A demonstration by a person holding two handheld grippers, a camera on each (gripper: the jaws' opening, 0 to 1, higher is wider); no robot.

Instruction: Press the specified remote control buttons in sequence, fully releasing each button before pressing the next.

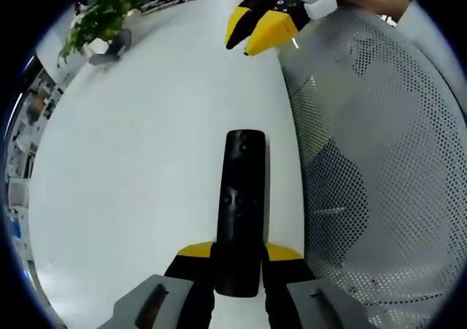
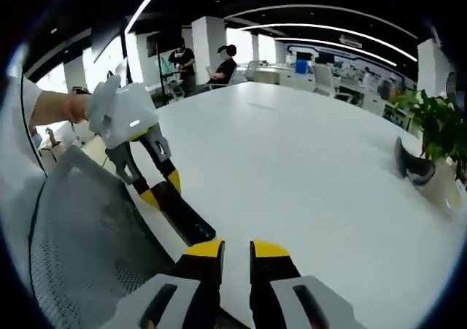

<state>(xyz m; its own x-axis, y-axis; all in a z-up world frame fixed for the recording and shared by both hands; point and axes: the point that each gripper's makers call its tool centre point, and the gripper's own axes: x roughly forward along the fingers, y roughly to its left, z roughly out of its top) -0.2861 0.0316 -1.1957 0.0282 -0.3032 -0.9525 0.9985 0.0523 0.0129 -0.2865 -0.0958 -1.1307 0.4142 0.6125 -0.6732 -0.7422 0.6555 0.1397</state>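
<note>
A black remote control (image 1: 241, 190) lies lengthwise over the white table (image 1: 146, 161), close to its edge. My left gripper (image 1: 237, 254) is shut on the remote's near end, yellow pads on both sides. In the right gripper view the same remote (image 2: 188, 221) sticks out from the left gripper (image 2: 157, 192), which a person's hand (image 2: 55, 106) holds. My right gripper (image 2: 237, 250) hangs above the table (image 2: 306, 168) beside the remote's free end, jaws close together with nothing between them. Its yellow tips (image 1: 263, 26) show well beyond the remote, not touching it.
A grey mesh chair back (image 1: 379, 161) (image 2: 80, 227) stands right against the table edge next to the remote. A potted plant (image 1: 102, 19) (image 2: 438, 125) and a dark object (image 1: 117, 44) (image 2: 410, 161) sit at the far corner. Two people (image 2: 201, 60) stand far behind.
</note>
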